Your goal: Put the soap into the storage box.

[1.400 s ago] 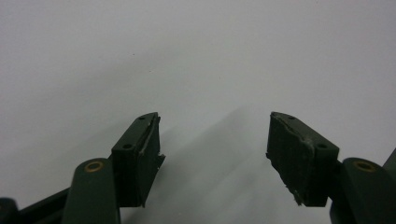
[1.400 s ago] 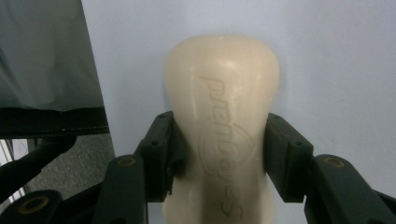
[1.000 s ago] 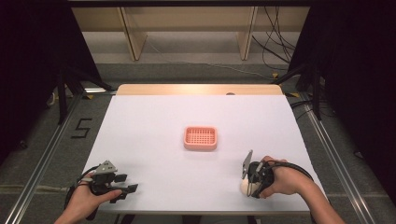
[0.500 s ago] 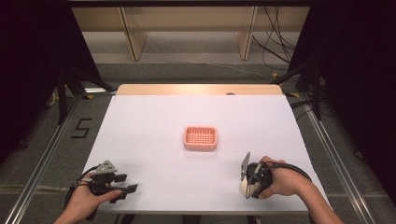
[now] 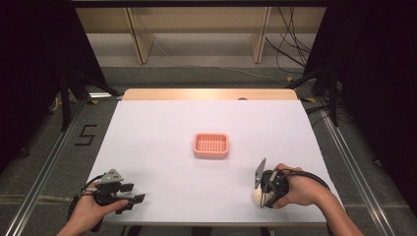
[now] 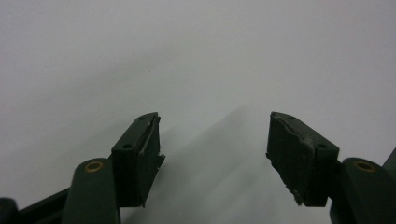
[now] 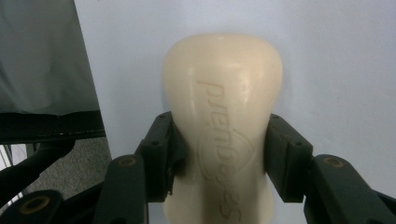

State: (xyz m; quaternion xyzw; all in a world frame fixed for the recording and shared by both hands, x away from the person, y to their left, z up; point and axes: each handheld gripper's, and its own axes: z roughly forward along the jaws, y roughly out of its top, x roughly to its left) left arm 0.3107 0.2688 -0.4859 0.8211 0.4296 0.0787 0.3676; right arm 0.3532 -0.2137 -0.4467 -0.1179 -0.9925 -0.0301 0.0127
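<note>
A person seated at a white-topped table (image 5: pixel 162 132) holds a black two-jaw gripper in each hand near the table's front edge. The right gripper (image 7: pixel 219 154) clamps a cream-coloured, waisted bar of soap (image 7: pixel 223 116) between its jaws, the pads pressing the bar's narrow middle from both sides; embossed lettering runs along the bar's face. From above, the same right gripper (image 5: pixel 263 189) sits at the table's near right corner, with the pale soap (image 5: pixel 257 196) resting against the white surface just beneath it. The left gripper (image 6: pixel 212 149) stands with its jaws wide apart over bare tabletop, nothing between them; from above, the left gripper (image 5: pixel 129 196) lies at the near left corner. A small pink plastic basket with a perforated floor (image 5: pixel 211 146) sits at the centre of the table, well apart from both hands.
</note>
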